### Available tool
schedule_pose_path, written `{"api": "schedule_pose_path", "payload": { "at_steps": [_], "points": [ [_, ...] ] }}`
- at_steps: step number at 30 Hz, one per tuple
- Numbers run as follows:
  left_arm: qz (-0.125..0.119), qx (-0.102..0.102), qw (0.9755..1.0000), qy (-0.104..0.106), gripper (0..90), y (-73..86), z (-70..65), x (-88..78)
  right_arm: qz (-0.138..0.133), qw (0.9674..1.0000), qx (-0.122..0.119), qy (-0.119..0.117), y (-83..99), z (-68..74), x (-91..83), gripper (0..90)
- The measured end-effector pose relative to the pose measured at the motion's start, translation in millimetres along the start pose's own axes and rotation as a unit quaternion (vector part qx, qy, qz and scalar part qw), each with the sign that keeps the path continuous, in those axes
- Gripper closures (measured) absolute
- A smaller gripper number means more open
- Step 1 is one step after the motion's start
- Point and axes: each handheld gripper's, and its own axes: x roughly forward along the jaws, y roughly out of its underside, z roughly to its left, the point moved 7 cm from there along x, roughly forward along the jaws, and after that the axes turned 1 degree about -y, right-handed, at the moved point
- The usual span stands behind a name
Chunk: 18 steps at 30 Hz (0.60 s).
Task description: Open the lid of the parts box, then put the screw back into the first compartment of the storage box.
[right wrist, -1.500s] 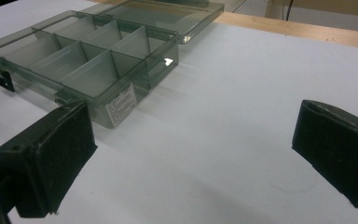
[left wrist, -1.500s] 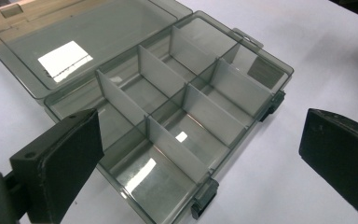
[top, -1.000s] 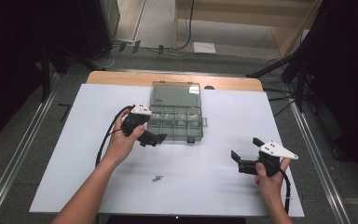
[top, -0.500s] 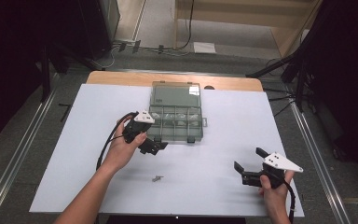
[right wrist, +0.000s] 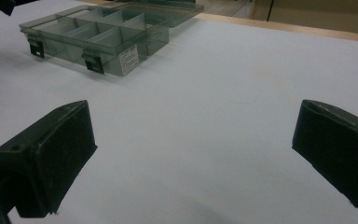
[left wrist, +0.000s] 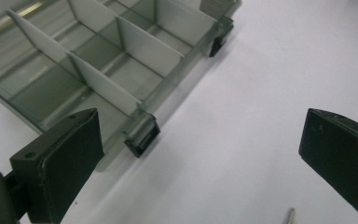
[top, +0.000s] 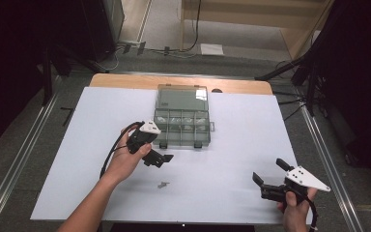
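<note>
While its jaws are standing apart, the left gripper is hovering just above a small, light, slippery-looking screw, best pinched across its shank.

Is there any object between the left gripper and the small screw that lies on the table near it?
Nothing visible is in the way. The left gripper hangs open near the front edge of the organizer box, and the screw lies alone on bare white table just nearer the person. The left gripper view shows the screw's tip between the jaws.
</note>
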Motion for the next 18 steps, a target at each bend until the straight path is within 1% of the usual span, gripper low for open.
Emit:
{"api": "schedule_pose_path", "payload": {
  "at_steps": [2, 9, 10, 12, 18],
  "points": [
    [0.006, 0.004, 1.0, 0.0, 0.0, 1.2, -1.4, 0.4, -0.004, 0.9999, 0.007, -0.006, 0.7, -1.5, -2.1, 0.0],
    [0.014, 0.004, 0.9999, 0.007, 0.0, 5.4, -6.5, 2.2, -0.003, 1.0, 0.006, -0.004, 4.3, -2.6, -8.8, 0.0],
    [0.017, 0.006, 0.9998, 0.005, 0.0, 6.7, -7.2, 3.0, -0.004, 1.0, 0.006, -0.002, 4.4, -3.2, -9.1, 0.0],
    [0.027, 0.01, 0.9996, 0.006, 0.0, 9.7, -9.0, 3.8, -0.004, 0.9999, 0.012, -0.001, 4.3, -4.5, -9.6, 0.0],
    [0.044, 0.012, 0.999, 0.004, 0.0, 14.3, -12.2, 1.3, -0.009, 0.9999, 0.009, -0.002, 2.7, -4.3, -10.3, 0.0]
  ]
}}
